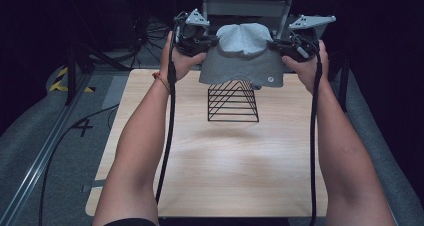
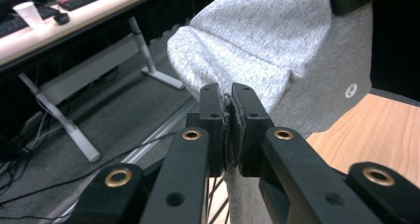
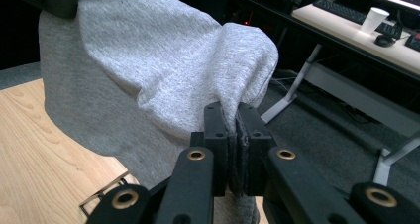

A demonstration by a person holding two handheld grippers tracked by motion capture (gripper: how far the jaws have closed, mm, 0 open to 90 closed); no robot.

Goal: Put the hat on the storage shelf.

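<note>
grey cloth held up between both grippers above the wire rack

landmark: black wire rack, standing on the light wooden table toward its far end.

grey cloth hangs in the air just above and slightly behind the rack, stretched between the two grippers; its lower edge drops to the rack's top and hides it. small round white logo near the cloth's lower corner, above the rack's right side.

left gripper up and left of the rack, jaws closed tight on a bunched edge of the cloth; in the left gripper view fabric is pinched between the two black jaws, logo visible on the hanging part.

right gripper up and right of the rack, jaws clamped on the cloth's other edge; in the right gripper view the cloth drapes over the jaw tips, rack corner below it.

left hand and right hand hold the grippers, forearms over the table on either side of the rack.

beyond the rack, off the table: a desk with white cup and keyboard.
</note>
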